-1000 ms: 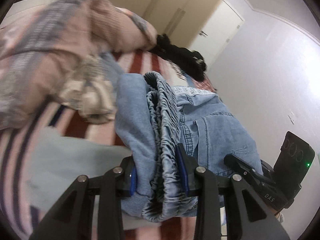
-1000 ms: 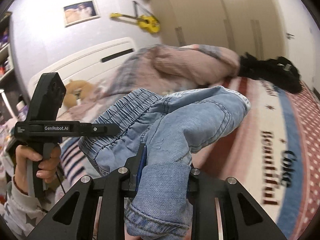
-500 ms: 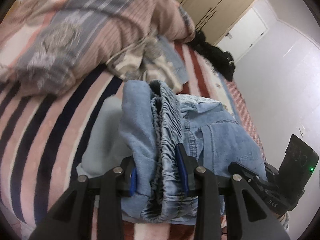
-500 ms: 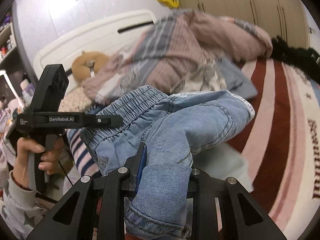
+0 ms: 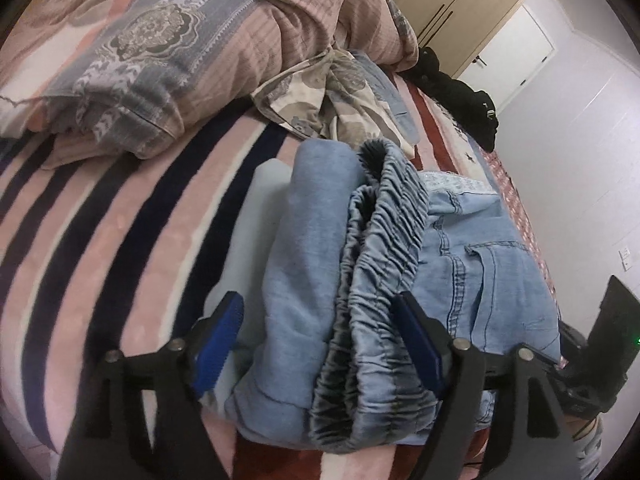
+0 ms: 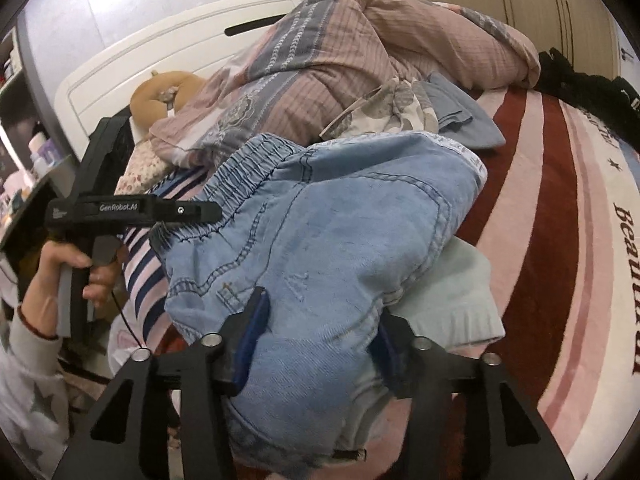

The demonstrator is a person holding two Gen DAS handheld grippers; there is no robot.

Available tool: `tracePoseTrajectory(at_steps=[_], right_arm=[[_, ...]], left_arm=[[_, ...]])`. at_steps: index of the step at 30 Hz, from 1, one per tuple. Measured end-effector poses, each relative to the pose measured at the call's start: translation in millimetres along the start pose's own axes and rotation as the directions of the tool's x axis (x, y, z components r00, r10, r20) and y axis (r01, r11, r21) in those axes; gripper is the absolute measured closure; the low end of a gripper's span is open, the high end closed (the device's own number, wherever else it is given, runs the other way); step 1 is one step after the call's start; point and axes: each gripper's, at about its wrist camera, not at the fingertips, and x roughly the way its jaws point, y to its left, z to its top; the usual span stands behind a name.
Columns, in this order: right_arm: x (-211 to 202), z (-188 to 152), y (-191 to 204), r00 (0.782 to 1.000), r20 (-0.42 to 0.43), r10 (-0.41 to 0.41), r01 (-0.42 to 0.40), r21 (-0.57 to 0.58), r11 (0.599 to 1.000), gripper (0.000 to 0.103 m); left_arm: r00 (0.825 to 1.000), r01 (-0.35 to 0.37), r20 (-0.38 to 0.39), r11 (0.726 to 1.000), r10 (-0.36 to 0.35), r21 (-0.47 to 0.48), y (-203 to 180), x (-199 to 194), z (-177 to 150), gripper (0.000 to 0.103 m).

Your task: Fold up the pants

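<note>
Left gripper [image 5: 318,338] is standing released, its blue pads spread wide on either side of the folded pants [image 5: 360,280] with a gap at the left pad. From the left wrist, the pants are lying on the striped blanket [image 5: 100,240], elastic waistband uppermost, over a pale cloth [image 5: 260,216]. Open striped blanket is lying to the left; a rumpled quilt [image 5: 180,40] and patterned clothes [image 5: 332,92] are crowding the far side, with a black garment [image 5: 460,96] toward the bed's far right edge.

From the right wrist, the right gripper [image 6: 318,336] is also sitting released, pads apart around the denim bundle [image 6: 320,240]. The left gripper [image 6: 132,210] is hovering at the waistband near the bed's left edge. Bare blanket [image 6: 560,200] is stretching right; the quilt [image 6: 380,40] is walling off the headboard side
</note>
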Motion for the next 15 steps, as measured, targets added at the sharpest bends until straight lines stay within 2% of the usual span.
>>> tracePoseTrajectory(at_steps=[2,4,7,8,10,13,15], right_arm=[[-12,1,1,1.000,0.012,-0.020,0.020,-0.023,1.000,0.049],[-25,4,5,0.997,0.039,-0.061,0.063,-0.069,0.996,0.049],[-44,8,15,0.984,0.117,-0.137,0.155,-0.168,0.974,0.049],[-47,10,18,0.981,0.136,-0.135,0.160,-0.187,0.969,0.049],[-48,17,20,0.984,0.140,-0.106,0.131,-0.182,0.975,0.049],[-37,21,21,0.990,0.127,-0.054,0.074,-0.163,0.984,0.048],[-25,18,21,0.991,0.120,-0.063,0.083,-0.172,0.982,0.046]], left_arm=[[0.999,-0.034,0.039,0.999,0.034,0.007,-2,-15,2,0.028],[0.995,-0.037,0.090,0.999,0.035,0.021,-7,-34,6,0.028],[0.988,0.031,0.148,0.998,-0.037,0.046,-20,-54,12,0.028],[0.987,0.054,0.151,0.997,-0.063,0.063,-26,-56,14,0.028],[0.989,0.069,0.120,0.993,-0.081,0.098,-38,-48,16,0.028],[0.998,0.017,0.054,0.993,-0.024,0.114,-44,-24,16,0.028],[1.000,-0.023,0.014,0.995,0.022,0.093,-37,-4,12,0.028]])
